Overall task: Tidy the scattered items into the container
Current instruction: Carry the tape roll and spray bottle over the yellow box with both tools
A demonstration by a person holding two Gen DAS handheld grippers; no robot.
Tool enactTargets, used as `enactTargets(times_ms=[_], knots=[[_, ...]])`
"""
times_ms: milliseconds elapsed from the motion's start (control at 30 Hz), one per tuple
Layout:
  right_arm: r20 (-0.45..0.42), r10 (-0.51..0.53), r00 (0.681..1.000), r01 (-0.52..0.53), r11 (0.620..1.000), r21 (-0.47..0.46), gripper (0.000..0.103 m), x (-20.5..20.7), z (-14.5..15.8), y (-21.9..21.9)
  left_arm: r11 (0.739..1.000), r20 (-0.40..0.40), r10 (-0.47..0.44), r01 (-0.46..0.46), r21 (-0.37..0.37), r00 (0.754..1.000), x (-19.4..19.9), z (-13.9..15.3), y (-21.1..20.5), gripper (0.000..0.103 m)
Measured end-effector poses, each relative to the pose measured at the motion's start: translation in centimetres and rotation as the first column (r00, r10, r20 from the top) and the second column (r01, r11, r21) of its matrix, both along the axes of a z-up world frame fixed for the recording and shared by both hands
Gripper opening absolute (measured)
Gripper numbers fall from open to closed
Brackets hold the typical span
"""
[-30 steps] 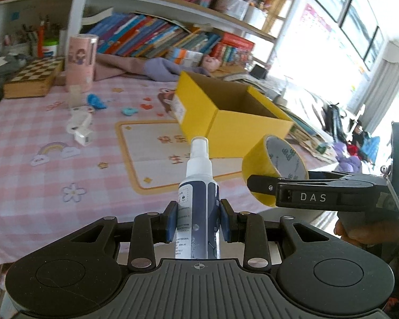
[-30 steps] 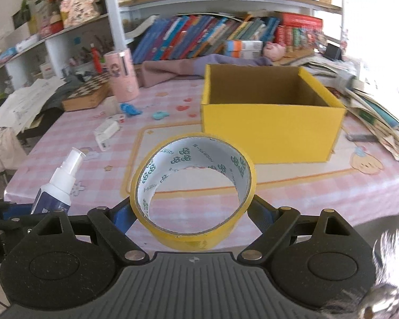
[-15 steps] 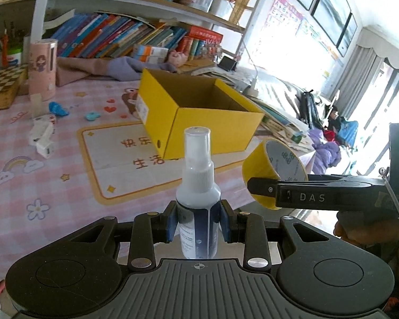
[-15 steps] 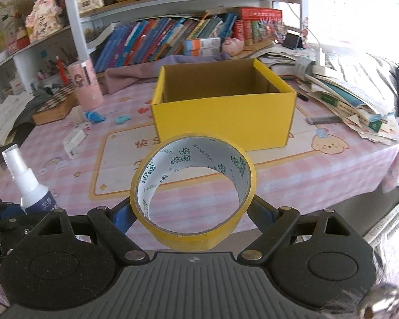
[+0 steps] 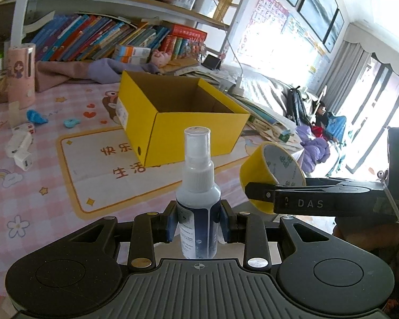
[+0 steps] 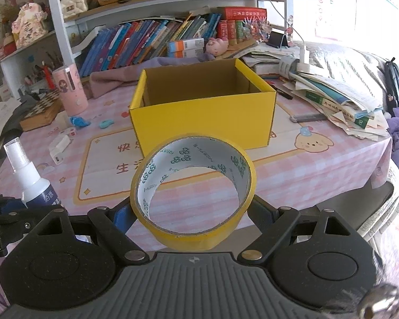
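The yellow box [image 6: 203, 115] sits open-topped on the pink checked tablecloth [image 6: 319, 170], partly over a cream mat with an orange border [image 6: 101, 170] and Chinese characters; what can be seen of its brown inside holds nothing. In front of the box, off the near edge of the table, both grippers are held up in the air with something in them. The left gripper [image 5: 198, 224] is clamped on a small spray bottle [image 5: 198, 199], which stands upright between the two fingers with its clear cap [image 5: 197, 143] on top and a dark blue and white label lower down. The right gripper [image 6: 191, 212] is pressed against the outer sides of a roll of yellow tape [image 6: 191, 194], the roll's open hole facing the camera so that the box shows just above it. From the left side, the roll [image 5: 272, 175] sits at the tip of the right gripper [image 5: 263, 195], just to the right of the bottle and apart from it. Further back on the cloth, left of the box, lie a white charger plug [image 6: 59, 147], a small light blue piece [image 6: 106, 124] and a crumpled blue thing [image 6: 79, 121]. Behind them stand a tall pink tumbler [image 6: 70, 93] with a cartoon girl on it and a wooden chessboard box [image 6: 44, 109]. A pile of books and papers [image 6: 340, 98] covers the right end of the table, and a crowded bookshelf [image 6: 159, 37] runs along the wall behind.
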State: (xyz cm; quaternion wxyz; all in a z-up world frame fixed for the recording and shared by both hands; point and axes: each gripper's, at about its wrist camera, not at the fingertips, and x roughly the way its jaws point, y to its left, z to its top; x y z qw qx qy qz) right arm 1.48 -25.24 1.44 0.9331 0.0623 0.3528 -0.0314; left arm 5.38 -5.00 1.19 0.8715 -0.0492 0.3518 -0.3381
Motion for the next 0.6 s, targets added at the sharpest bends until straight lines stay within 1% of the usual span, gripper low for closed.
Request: enactTargets(times_ms=[333,600], knots=[[-0.005,-0.032,0.999,0.032,0.999,-0.006,0.086,0.5,0.0,-1.4,0.999,-0.002,-0.041,0.041,-0.003,0.999,1.3,-0.1,-1.6,0.031],[-0.008,-0.046,0.999,0.046,0.999,-0.013,0.086,1.8,-0.1,-2.6,0.998,-0.001,-0.068,0.068,-0.001,0.998,3.0,-0.1,-3.2,0.031]])
